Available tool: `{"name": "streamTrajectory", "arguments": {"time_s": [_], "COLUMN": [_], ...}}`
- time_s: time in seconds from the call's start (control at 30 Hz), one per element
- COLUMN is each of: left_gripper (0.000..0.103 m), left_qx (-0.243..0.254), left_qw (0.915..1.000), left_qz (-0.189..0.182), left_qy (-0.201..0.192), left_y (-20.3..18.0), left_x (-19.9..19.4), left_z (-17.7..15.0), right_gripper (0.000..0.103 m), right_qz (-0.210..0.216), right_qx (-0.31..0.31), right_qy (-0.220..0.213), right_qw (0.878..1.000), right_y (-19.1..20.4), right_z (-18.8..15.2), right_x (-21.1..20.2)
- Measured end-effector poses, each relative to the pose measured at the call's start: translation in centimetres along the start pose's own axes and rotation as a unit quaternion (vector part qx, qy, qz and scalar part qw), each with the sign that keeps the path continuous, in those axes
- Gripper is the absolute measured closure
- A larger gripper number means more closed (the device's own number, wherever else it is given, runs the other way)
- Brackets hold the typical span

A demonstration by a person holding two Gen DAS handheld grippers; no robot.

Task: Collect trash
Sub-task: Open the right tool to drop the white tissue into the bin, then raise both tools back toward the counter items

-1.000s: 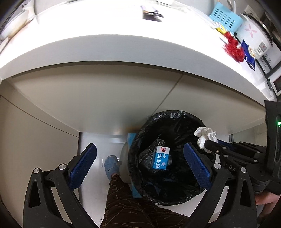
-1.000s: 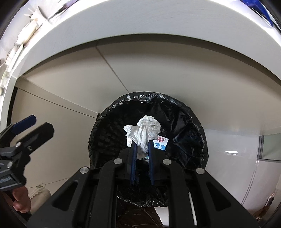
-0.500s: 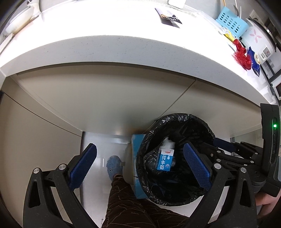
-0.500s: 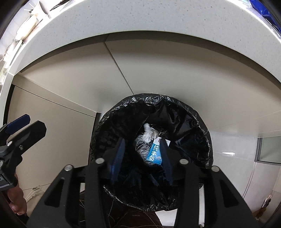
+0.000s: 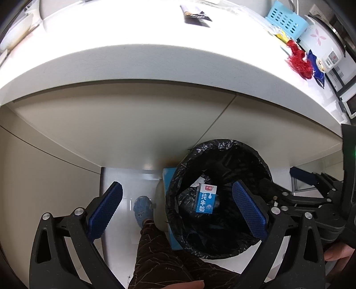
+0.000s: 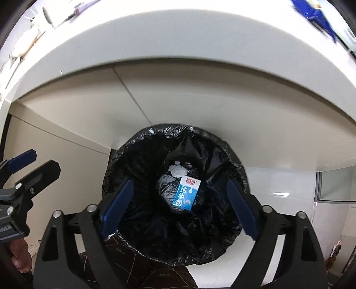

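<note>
A bin lined with a black bag [image 5: 255, 160] [image 6: 235, 164] stands on the floor below the white counter edge. Inside lie a blue and white milk carton [image 5: 205, 198] [image 6: 186, 193] and a crumpled white tissue [image 6: 178, 170] [image 5: 198, 180]. My right gripper [image 6: 178, 207] is open and empty above the bin mouth; it also shows at the right of the left wrist view [image 5: 287, 177]. My left gripper [image 5: 176, 209] is open and empty, above the bin's left rim; it shows at the left of the right wrist view [image 6: 33, 162].
On the counter [image 5: 133, 55] lie a dark wrapper [image 5: 195, 15], red crumpled trash [image 5: 298, 61], a blue packet [image 5: 316, 69], a blue basket [image 5: 286, 19] and a rice cooker [image 5: 324, 42]. The person's leg [image 5: 160, 251] and shoe [image 5: 142, 207] are beside the bin.
My right gripper opened and the crumpled tissue dropped into the bin beside the milk carton. Both grippers rose a little away from the bin.
</note>
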State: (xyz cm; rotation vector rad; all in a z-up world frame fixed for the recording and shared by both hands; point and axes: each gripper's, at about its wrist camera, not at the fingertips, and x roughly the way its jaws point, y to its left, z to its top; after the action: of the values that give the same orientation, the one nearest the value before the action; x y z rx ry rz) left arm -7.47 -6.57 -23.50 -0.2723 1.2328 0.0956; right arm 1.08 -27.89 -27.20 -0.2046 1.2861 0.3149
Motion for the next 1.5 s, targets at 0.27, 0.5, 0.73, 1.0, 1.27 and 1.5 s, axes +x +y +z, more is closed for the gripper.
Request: {"name": "streamTrajectory", "arguments": {"time_s": [0.27, 0.5, 0.73, 1.0, 1.27, 1.5], "left_gripper": [0.006, 0.007, 0.007, 0.007, 0.007, 0.007], "left_qx": [0.006, 0.001, 0.004, 0.007, 0.007, 0.002], "left_qw": [1.0000, 0.9997, 0.9988, 0.9981, 0.9977, 0.9979], "left_qz": [0.005, 0.012, 0.016, 0.018, 0.021, 0.021], "left_qy": [-0.005, -0.023, -0.045, -0.058, -0.065, -0.061], "left_y": [-0.5, -0.9, -1.6, -2.1, -2.2, -1.8], "left_x": [-2.7, -6.7, -9.7, -11.3, -11.6, -11.1], "left_z": [0.3, 1.8, 4.4, 8.1, 11.6, 14.6], "right_gripper": [0.012, 0.012, 0.012, 0.012, 0.012, 0.012], "right_qz": [-0.029, -0.023, -0.014, -0.015, -0.018, -0.026], "right_qx": [0.003, 0.024, 0.026, 0.037, 0.044, 0.053], "right_qy": [-0.030, -0.067, -0.103, -0.125, -0.138, -0.147], "right_qw": [0.999, 0.997, 0.994, 0.991, 0.989, 0.987], "right_y": [-1.6, -3.3, -3.6, -4.5, -5.3, -7.3], "right_z": [0.0, 0.6, 2.2, 4.9, 7.7, 10.5], "right_x": [-4.0, -9.2, -13.5, -16.0, -17.2, -17.9]}}
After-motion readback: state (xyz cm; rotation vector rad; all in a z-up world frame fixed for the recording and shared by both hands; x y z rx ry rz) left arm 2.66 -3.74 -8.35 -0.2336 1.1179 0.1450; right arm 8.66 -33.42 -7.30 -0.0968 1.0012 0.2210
